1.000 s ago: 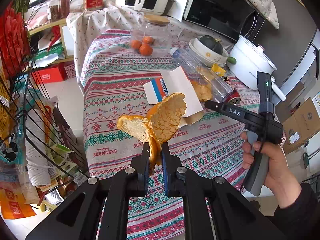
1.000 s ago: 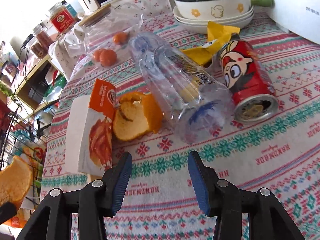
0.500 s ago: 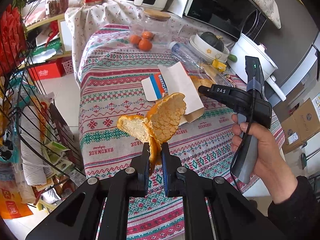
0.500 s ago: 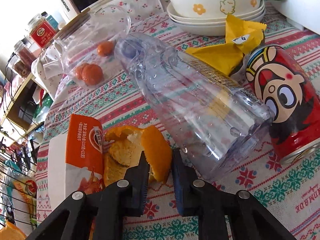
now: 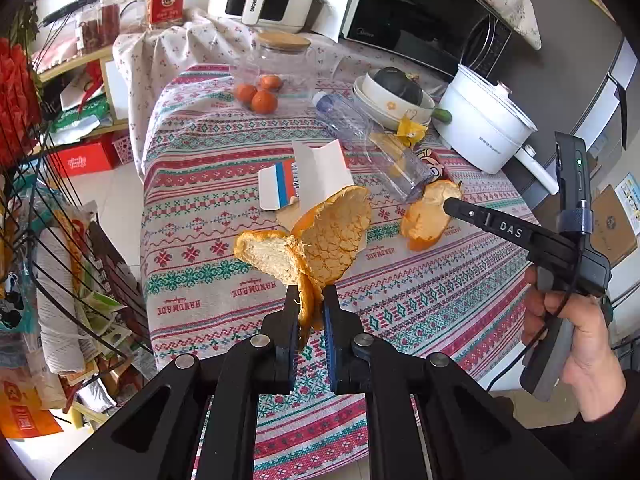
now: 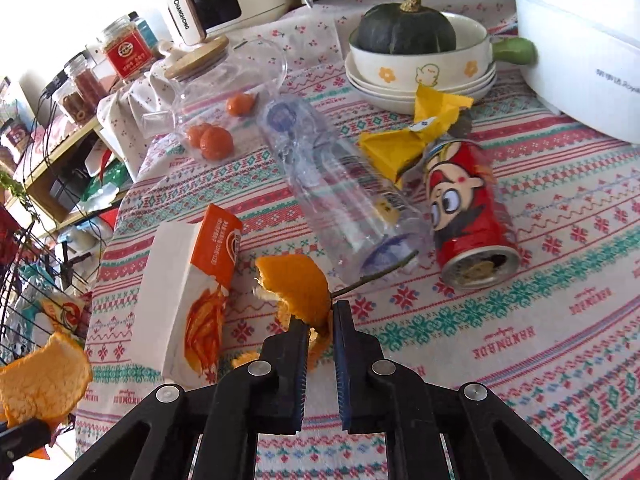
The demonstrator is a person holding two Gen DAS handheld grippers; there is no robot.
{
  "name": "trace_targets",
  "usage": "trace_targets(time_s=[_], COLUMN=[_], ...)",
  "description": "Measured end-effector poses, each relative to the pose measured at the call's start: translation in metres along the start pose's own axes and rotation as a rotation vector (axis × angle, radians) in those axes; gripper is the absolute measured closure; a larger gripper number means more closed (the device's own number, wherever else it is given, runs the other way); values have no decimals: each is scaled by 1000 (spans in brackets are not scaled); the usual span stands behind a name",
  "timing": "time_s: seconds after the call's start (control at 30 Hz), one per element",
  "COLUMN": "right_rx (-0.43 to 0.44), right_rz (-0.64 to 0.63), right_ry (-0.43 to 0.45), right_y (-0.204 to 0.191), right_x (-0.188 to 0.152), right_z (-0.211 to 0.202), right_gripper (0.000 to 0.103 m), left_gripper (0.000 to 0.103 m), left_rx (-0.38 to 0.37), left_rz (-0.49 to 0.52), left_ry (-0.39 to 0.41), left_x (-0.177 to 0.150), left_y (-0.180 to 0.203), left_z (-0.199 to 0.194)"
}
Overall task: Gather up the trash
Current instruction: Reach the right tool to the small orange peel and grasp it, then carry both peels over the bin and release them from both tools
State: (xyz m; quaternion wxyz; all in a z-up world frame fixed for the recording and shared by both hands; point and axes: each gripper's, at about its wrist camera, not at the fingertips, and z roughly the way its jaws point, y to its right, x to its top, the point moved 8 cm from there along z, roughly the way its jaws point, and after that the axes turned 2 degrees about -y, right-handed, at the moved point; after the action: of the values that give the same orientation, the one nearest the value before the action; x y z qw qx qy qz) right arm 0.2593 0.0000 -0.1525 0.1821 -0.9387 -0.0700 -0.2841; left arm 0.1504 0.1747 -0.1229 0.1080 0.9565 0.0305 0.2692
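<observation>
My left gripper [image 5: 311, 300] is shut on a large piece of orange peel [image 5: 316, 236] and holds it above the tablecloth's near left part; that peel also shows in the right wrist view [image 6: 42, 380]. My right gripper [image 6: 320, 320] is shut on a second orange peel [image 6: 296, 288] and holds it just above the cloth; it shows in the left wrist view [image 5: 426, 216] too. On the cloth lie an empty clear plastic bottle [image 6: 340, 196], a red drink can [image 6: 468, 216], a yellow wrapper [image 6: 408, 140] and an orange-and-white carton [image 6: 192, 292].
A glass jar with small oranges [image 6: 216, 96], stacked bowls holding a dark squash [image 6: 416, 52] and a white cooker [image 5: 484, 120] stand at the table's far side. A wire rack with bags [image 5: 44, 248] stands left of the table. A microwave [image 5: 420, 12] sits behind.
My right gripper closed on the second orange peel beside the bottle and lifted it back toward the table's near side. My left gripper kept holding its peel.
</observation>
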Motion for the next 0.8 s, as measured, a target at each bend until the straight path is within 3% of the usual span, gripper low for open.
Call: trace_targets(time_s=[0.5, 0.8], right_rx=[-101, -122], right_rz=[-54, 12], right_ry=[7, 9], right_y=[54, 96], right_x=[-34, -53], right_z=[-89, -112], right_gripper=[94, 95], left_gripper=[92, 92], left_rx=[-26, -20], left_rz=[116, 179], left_ry=[-25, -63], left_x=[-7, -15], left_y=[61, 98], left_z=[12, 32])
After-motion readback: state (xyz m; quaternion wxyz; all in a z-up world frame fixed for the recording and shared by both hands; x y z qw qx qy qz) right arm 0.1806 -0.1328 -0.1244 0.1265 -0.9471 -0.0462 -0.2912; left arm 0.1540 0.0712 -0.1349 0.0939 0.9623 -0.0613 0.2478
